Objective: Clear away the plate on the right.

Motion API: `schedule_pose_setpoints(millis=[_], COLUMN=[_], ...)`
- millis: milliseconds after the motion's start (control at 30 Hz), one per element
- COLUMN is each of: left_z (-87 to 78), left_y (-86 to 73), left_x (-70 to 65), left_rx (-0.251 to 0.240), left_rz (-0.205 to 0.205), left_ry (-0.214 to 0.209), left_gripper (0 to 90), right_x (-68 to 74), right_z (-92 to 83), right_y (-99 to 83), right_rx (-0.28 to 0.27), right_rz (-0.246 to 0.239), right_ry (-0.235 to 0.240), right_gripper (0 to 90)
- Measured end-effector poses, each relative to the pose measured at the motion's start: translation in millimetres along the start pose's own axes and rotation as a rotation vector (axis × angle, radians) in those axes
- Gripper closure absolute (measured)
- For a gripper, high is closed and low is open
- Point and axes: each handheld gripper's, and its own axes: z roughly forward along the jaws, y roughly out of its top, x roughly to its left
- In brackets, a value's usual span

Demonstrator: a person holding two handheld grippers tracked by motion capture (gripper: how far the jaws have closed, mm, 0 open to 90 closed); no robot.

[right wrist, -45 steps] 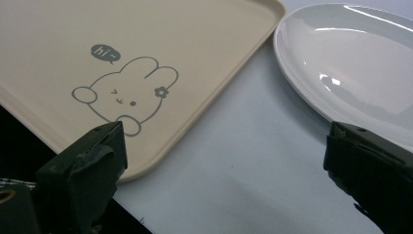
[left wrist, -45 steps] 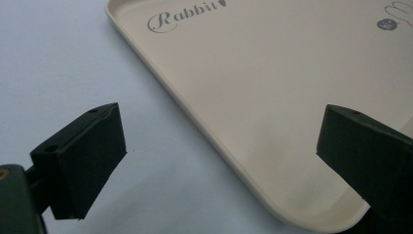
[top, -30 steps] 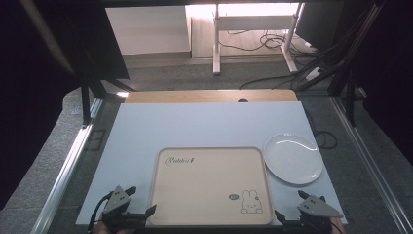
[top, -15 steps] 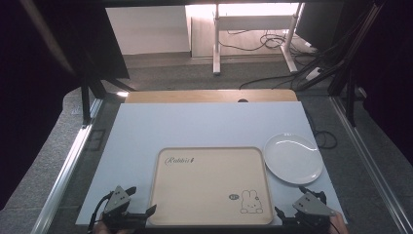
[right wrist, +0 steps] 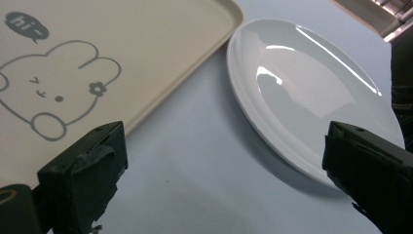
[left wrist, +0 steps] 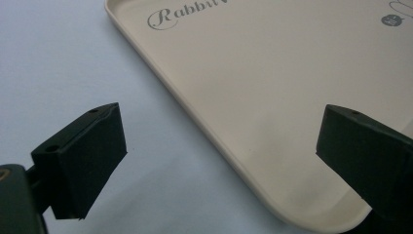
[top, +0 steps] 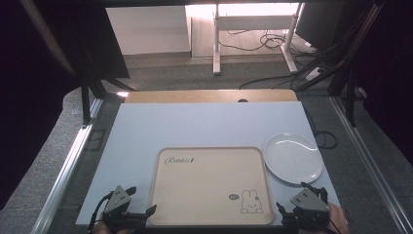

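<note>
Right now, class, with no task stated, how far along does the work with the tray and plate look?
Done: nothing that shows. The tray is bare, and the white plate lies empty on the table just off the tray's right edge. In hand: nothing; the left gripper and right gripper are both open, near the tray's front corners. Left: everything, perhaps setting the plate on the tray, though that is a guess.

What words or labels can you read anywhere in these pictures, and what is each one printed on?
"Rabbit": grey script lettering at one corner of the cream rectangular plastic tray, cut off at the frame edge in the left gripper view and too soft in the high view to make out any mark after it.
"hi~": inside a small dark speech bubble on the tray, beside the outline rabbit drawing.
The round white ceramic plate carries no text.
</note>
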Motion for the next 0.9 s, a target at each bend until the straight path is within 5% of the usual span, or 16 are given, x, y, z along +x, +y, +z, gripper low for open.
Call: schedule_pose_setpoints(millis=[467,900], left_z=[0.3,0.6], left_y=[0.0,0.0], left_x=[0.4,0.4], left_rx=[0.002,0.002], left_rz=[-0.003,-0.004], left_ry=[-0.001,0.0], left_gripper=[3.7,3.7], right_x=[1.8,7.6], right_z=[8.9,19.8], right_y=[5.9,10.3], right_rx=[0.048,0.133], right_rz=[-0.072,-0.227], right_ry=[-0.097,-0.22], right_gripper=[0.0,9.1])
